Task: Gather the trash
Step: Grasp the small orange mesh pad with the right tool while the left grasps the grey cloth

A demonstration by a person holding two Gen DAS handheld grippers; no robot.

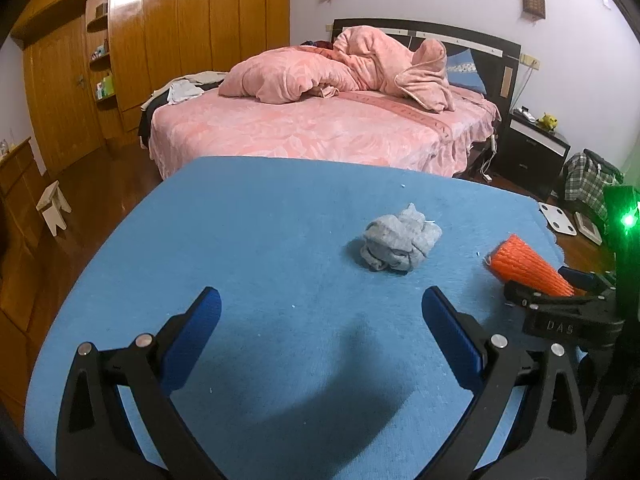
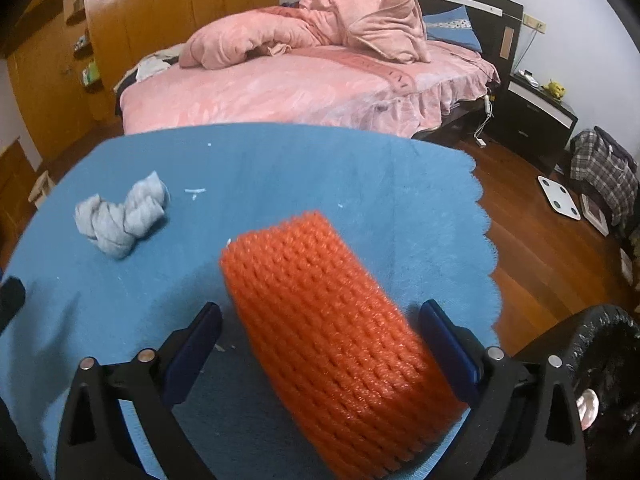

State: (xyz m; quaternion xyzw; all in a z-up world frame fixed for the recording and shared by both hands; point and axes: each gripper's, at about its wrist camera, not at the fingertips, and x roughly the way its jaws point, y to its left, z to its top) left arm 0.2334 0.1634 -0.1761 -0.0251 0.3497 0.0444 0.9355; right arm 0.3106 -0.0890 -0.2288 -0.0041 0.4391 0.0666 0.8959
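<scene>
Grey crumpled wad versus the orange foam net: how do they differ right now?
The grey crumpled wad is a shapeless, knotted lump; the orange foam net is a ribbed mesh sleeve. The wad lies alone, ahead of the open left gripper; the net sits between the fingers of the right gripper, which look spread. Both are over the blue cloth.
</scene>
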